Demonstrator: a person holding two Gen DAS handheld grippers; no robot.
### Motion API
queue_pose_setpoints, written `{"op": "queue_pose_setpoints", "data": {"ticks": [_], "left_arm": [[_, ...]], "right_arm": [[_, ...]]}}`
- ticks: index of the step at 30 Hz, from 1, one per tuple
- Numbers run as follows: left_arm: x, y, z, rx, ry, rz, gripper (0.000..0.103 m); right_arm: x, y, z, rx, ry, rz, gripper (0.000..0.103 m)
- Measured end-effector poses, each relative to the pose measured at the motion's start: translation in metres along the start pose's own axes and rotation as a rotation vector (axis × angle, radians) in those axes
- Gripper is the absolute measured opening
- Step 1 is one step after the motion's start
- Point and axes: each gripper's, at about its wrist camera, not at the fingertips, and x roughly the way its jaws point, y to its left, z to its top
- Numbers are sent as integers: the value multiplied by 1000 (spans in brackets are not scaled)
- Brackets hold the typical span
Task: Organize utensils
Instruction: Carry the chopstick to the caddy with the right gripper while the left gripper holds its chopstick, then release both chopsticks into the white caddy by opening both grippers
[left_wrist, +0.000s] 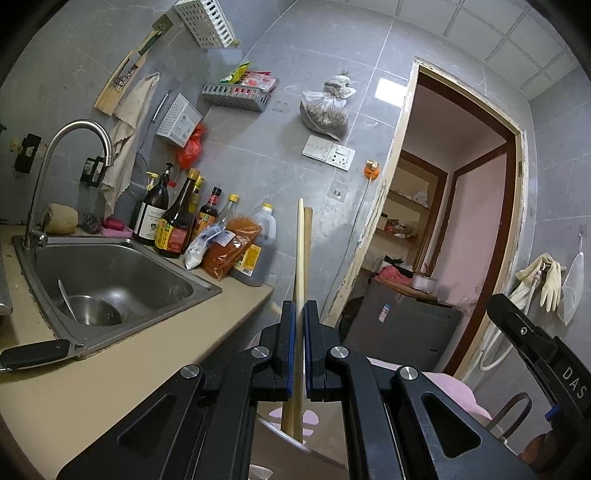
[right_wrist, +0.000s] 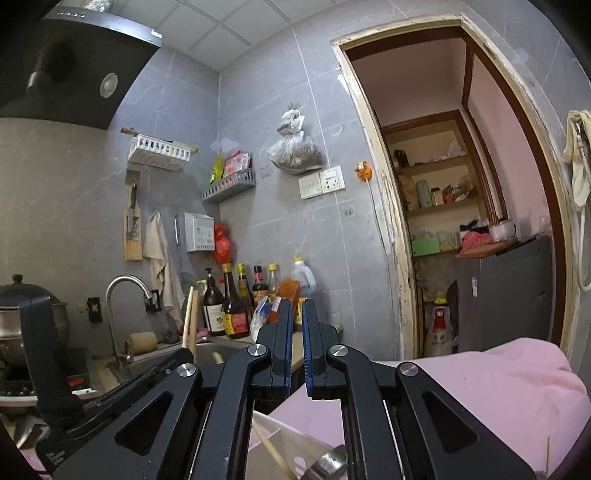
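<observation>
I am gripping 2 round, pale wooden chopsticks (left_wrist: 300, 280) in my left tool (left_wrist: 300, 347), their long axis pointing up and away. My right tool (right_wrist: 296, 350) is sitting nearly closed on nothing. Beyond, the beige table (left_wrist: 74, 391) is carrying 1 steel sink (left_wrist: 122, 273) holding 1 bowl (left_wrist: 94, 310).

bottles (left_wrist: 177, 221) crowd counter, sink (left_wrist: 110, 280) open

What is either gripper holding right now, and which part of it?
The left gripper holds a pair of wooden chopsticks partway along their length, upright. The right gripper holds nothing.
</observation>
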Motion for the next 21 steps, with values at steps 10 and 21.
{"op": "queue_pose_setpoints", "data": {"ticks": [10,21], "left_arm": [[-1,-5,-1,5,28,-32,2],[-15,-22,7,35,37,-93,5]], "right_arm": [[-6,-3,7,26,31,1,7],[-36,-13,26,13,27,-31,34]]}}
